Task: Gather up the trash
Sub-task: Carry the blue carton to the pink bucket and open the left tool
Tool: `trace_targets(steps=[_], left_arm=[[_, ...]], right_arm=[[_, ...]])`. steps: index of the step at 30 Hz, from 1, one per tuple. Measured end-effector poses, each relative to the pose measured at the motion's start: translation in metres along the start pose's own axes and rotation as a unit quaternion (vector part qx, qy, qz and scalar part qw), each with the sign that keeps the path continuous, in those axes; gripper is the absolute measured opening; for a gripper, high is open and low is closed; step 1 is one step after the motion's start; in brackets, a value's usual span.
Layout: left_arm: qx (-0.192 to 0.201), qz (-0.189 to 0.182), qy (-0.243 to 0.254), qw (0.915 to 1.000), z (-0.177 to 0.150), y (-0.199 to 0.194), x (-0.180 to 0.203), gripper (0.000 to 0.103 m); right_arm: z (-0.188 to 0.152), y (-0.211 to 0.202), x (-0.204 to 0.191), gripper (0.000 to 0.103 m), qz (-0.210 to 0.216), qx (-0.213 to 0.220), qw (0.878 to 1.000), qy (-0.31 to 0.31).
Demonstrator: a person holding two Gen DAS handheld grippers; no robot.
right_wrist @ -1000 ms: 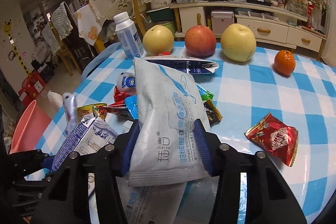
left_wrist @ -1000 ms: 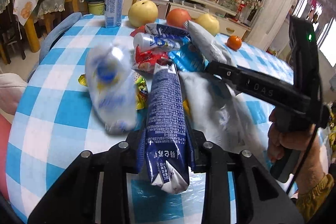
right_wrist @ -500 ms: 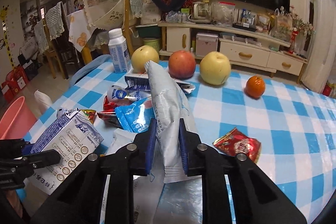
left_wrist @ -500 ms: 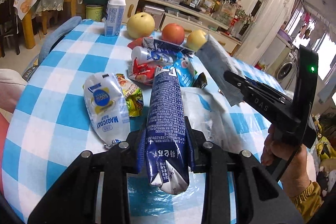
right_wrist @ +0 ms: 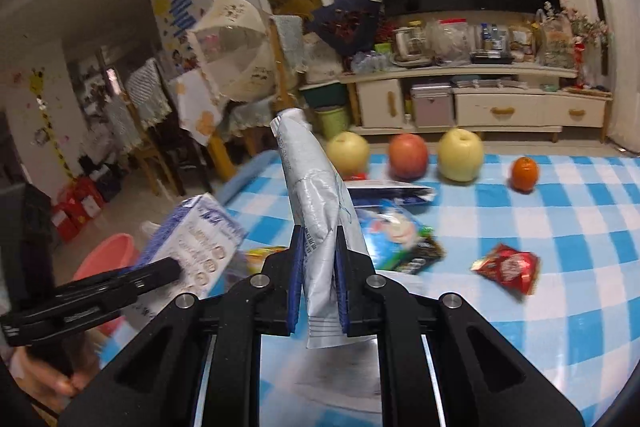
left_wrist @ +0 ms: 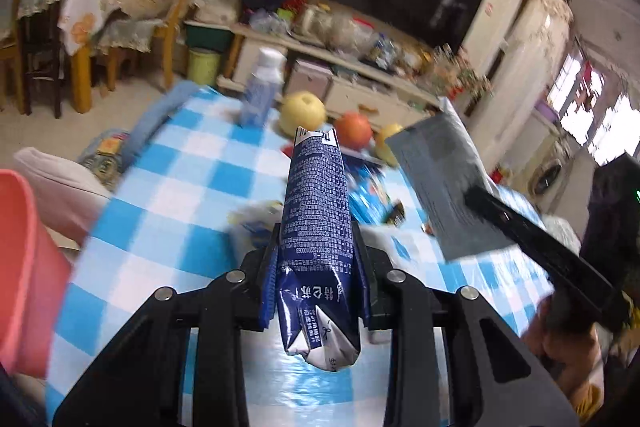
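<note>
My left gripper [left_wrist: 318, 259] is shut on a dark blue milk carton [left_wrist: 316, 211] and holds it above the checked table [left_wrist: 168, 187]. The carton also shows in the right wrist view [right_wrist: 192, 247]. My right gripper [right_wrist: 320, 259] is shut on a grey-white plastic pouch [right_wrist: 316, 195], lifted off the table; the pouch shows at the right of the left wrist view [left_wrist: 440, 187]. More wrappers lie on the table: a red packet [right_wrist: 508, 267], a blue snack bag [right_wrist: 392, 231] and a flat blue carton [right_wrist: 388, 193]. A pink bin [left_wrist: 24, 267] stands at the table's left edge.
Two yellow pears [right_wrist: 347, 151] [right_wrist: 460, 155], a red apple [right_wrist: 408, 155] and an orange [right_wrist: 525, 173] sit along the table's far side. A white bottle [left_wrist: 260, 91] stands at the far corner. Chairs and a TV cabinet [right_wrist: 480, 103] stand beyond.
Both grippers have risen and swung left with their loads; the pink bin has come into the left wrist view and the table's wrappers now sit lower and farther off.
</note>
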State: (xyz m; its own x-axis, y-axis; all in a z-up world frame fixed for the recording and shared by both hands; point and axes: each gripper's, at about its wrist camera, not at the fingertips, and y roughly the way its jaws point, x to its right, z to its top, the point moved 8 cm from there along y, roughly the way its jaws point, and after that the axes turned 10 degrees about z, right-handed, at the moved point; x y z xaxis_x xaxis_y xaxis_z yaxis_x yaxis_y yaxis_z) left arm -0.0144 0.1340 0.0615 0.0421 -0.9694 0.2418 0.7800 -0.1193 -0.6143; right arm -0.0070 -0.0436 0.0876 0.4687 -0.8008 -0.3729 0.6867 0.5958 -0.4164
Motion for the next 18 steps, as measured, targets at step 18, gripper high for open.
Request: trace_targets(steps=[18], left_arm=[[0.087, 0.257, -0.229, 0.9349, 0.027, -0.088, -0.256, 0.033]], right_arm=[[-0.032, 0.136, -0.272, 0.016, 0.285, -0.104, 0.948, 0.089]])
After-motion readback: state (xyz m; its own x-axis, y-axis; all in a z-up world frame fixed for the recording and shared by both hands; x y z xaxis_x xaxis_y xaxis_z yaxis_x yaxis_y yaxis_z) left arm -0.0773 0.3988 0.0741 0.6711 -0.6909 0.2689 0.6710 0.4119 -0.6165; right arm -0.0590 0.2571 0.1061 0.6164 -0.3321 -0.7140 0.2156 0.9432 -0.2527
